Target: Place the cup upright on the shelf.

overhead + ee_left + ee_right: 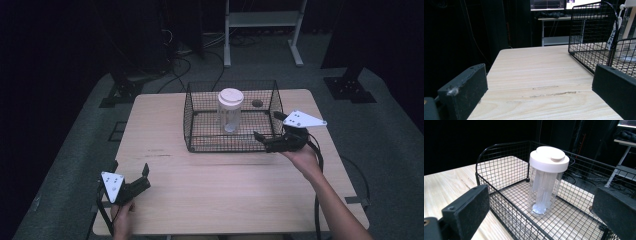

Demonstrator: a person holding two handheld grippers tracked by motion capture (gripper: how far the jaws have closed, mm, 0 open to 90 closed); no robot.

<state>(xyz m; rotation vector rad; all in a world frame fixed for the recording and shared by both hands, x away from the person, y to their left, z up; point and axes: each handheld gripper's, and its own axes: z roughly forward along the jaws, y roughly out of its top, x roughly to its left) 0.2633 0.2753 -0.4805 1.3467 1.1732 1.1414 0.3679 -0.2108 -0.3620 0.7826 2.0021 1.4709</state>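
Nearest the camera, at the lower left of the high view, the left gripper [131,176] rests low over the pale wooden desk [165,125], held by a hand at the bottom edge; its fingers [464,92] stand spread wide with only bare wood between them. Toward the centre, in the upper middle of the frame, a black wire basket [197,145] sits on the desk, and a clear jar [230,111] with a white lid [549,158] stands upright inside it. At the right, the right gripper [266,131] hovers at the basket's near right corner, its fingers [465,213] released, wide apart and empty, facing the jar across the wire wall.
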